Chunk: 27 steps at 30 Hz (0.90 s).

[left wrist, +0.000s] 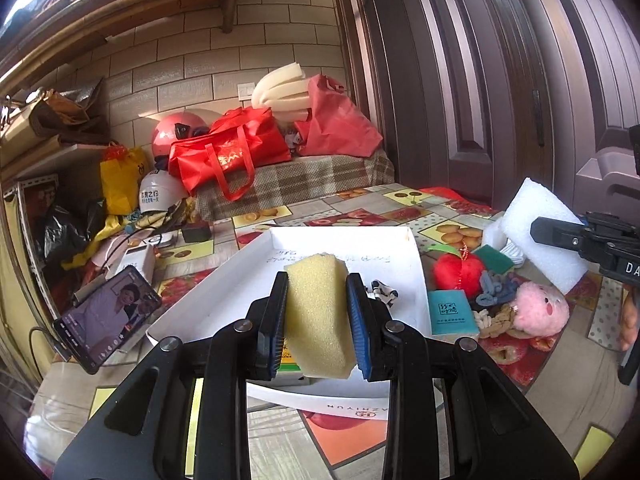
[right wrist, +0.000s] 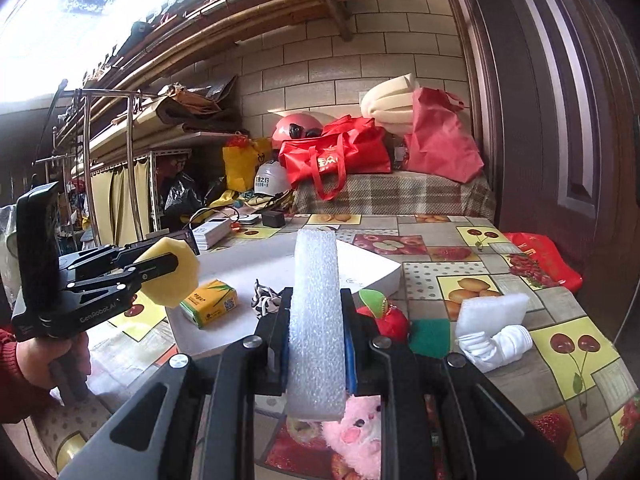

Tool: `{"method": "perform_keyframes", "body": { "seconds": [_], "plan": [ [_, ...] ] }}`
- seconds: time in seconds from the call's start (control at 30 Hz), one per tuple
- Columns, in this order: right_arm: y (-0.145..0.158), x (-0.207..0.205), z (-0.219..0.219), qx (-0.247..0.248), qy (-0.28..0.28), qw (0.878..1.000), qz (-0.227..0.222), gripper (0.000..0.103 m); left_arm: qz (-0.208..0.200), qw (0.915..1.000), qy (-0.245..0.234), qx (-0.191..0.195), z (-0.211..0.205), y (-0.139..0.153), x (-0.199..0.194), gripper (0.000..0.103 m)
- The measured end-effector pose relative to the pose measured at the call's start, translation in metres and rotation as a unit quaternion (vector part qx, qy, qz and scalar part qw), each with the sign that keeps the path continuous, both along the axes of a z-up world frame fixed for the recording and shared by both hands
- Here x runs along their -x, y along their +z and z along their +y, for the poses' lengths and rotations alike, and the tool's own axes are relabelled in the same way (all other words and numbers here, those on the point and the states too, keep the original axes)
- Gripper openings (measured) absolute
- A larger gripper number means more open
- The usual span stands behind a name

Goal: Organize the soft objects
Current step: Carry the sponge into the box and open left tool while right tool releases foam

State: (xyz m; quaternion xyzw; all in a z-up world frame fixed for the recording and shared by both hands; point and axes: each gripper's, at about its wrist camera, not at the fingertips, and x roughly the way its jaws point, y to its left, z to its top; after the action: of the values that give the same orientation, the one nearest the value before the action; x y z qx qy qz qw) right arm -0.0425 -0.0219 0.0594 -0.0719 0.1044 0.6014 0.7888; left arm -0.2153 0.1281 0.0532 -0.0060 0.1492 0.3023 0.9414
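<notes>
Yellow sponge (left wrist: pixel 318 312): pinched between the two blue-padded fingers of the left tongs (left wrist: pixel 318 292), squeezed in slightly at the sides; held above the near end of the white tray (left wrist: pixel 404 256). Seen from the right camera as a yellow block (right wrist: pixel 172 276) gripped at the tip of the left tongs (right wrist: pixel 160 268), just left of the tray.
Left tongs: closed partway, fingers as far apart as the sponge is thick, clamped on the sponge.
White foam strip (right wrist: pixel 316 320): standing upright between the fingers of the right tongs (right wrist: pixel 316 304), rising well above the fingertips.
Right tongs: narrowed onto the foam strip, both pads pressed against its sides; seen from the left camera as a black arm (left wrist: pixel 580 240) at the right edge with the foam (left wrist: pixel 540 232) at its tip.
Tray contents: green and yellow tissue pack (right wrist: pixel 210 302) and a black-and-white patterned cloth (right wrist: pixel 264 298) lying inside, near each other.
Beside the tray, right side: red plush apple (left wrist: pixel 458 274), teal tissue pack (left wrist: pixel 452 312), pink plush pig (left wrist: pixel 540 310), green scrub pad (left wrist: pixel 494 258), rolled white socks (right wrist: pixel 496 344), white foam pad (right wrist: pixel 492 308), all close together on the fruit-print tablecloth (right wrist: pixel 560 340).
Left edge of table: phone (left wrist: pixel 106 318) propped up, screen lit.
Background: red bag (left wrist: pixel 224 156) and pink helmet (left wrist: pixel 176 132) on a plaid-covered ledge.
</notes>
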Motion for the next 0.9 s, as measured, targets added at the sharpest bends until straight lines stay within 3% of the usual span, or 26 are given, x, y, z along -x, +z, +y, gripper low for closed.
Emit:
{"method": "perform_keyframes", "body": {
  "seconds": [0.13,0.47,0.67,0.9],
  "plan": [
    [-0.001,0.006,0.013,0.007,0.014,1.0,0.003,0.019,-0.005,0.9987,0.007,0.049,0.026,-0.005,0.0,0.027],
    [-0.007,0.019,0.048,0.038,0.046,0.998,0.015,0.019,-0.011,0.9985,0.052,0.014,0.049,-0.004,0.0,0.027],
    [-0.014,0.022,0.08,0.062,0.061,0.995,0.04,0.019,-0.022,0.9966,0.074,0.03,0.08,-0.005,-0.01,0.028],
    [-0.017,0.035,0.104,0.065,0.069,0.995,0.031,0.019,-0.017,0.9965,0.078,0.028,0.099,-0.005,-0.028,0.028]
  ]
}}
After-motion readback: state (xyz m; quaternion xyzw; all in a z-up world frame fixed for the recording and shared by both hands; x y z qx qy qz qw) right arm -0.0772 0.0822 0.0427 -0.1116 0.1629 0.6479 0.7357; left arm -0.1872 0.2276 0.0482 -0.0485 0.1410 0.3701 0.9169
